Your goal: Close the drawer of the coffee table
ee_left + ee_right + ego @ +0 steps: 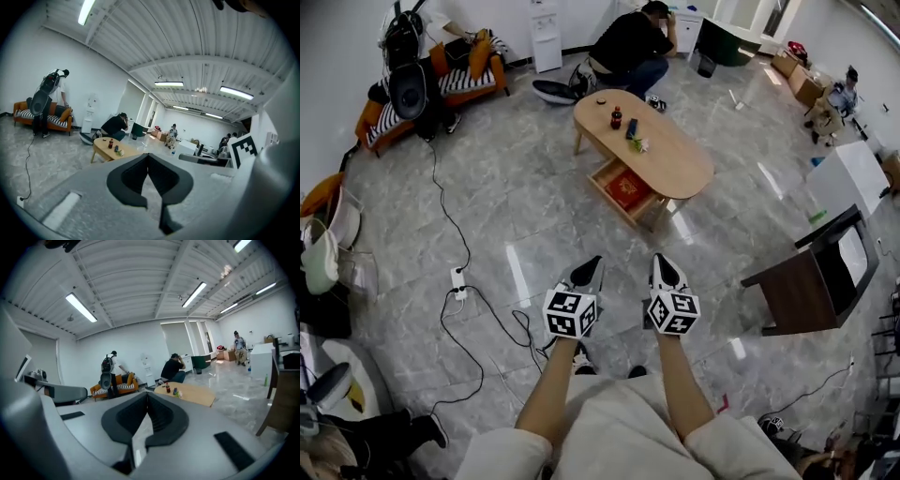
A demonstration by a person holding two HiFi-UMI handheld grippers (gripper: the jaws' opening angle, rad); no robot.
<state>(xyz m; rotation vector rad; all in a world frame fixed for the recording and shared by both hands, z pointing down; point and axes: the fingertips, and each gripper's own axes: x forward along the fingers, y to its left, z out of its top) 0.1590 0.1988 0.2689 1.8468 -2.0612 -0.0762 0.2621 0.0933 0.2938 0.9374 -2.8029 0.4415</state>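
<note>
One open drawer (624,191), crosswise to the long coffee table (680,157).

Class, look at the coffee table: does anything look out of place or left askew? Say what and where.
The drawer of the coffee table stands pulled out on its near side, open, with a flat red item lying inside. The bottle on top stands upright; nothing looks spilled.
</note>
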